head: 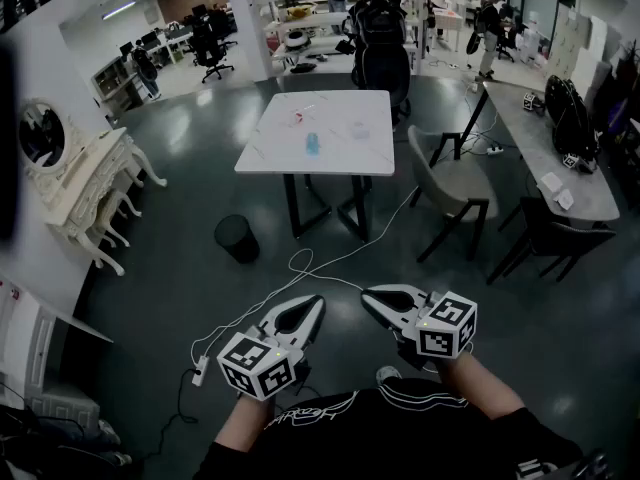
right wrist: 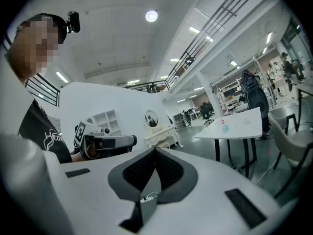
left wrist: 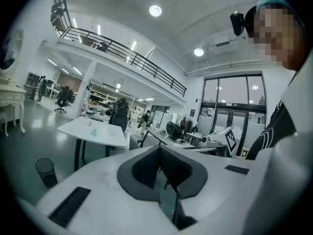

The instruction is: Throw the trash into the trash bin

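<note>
Two grippers (head: 315,302) (head: 368,296), one bin (head: 237,238), one table (head: 268,154), three trash bits (head: 312,144) (head: 300,116) (head: 360,128)

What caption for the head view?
Left hand-held gripper and right hand-held gripper, both shut, face the table, its trash and the black bin.

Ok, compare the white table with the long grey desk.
The white table is squarish and stands mid-floor; the grey desk is long and runs along the right side. The white table carries a few small items; the grey desk bears a black bag. Both have dark legs.
</note>
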The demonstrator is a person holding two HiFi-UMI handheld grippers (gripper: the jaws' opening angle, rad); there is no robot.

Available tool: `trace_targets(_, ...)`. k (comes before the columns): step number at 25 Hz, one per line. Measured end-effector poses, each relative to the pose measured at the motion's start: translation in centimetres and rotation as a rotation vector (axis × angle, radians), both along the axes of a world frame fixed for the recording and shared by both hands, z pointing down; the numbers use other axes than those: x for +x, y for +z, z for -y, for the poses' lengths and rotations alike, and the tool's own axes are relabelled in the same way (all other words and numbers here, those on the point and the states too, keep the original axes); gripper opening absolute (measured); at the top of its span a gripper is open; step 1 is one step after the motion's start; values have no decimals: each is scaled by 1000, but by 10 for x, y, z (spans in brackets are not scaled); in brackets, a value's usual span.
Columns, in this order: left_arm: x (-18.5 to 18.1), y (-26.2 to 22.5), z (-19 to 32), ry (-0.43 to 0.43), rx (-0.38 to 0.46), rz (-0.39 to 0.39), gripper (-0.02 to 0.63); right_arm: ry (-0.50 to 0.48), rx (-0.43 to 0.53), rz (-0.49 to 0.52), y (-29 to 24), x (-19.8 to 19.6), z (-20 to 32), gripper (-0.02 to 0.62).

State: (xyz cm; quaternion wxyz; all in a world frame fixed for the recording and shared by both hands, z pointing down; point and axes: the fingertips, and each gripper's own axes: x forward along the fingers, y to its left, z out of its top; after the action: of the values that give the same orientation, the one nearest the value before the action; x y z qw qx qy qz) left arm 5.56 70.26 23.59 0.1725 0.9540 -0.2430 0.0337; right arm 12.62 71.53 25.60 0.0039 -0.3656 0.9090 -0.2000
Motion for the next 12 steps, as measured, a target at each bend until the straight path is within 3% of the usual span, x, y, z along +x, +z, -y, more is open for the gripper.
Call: trace_targets(12, 36, 3, 26, -23, -17, 13, 6, -23, 12, 16, -3, 32, 27, 31)
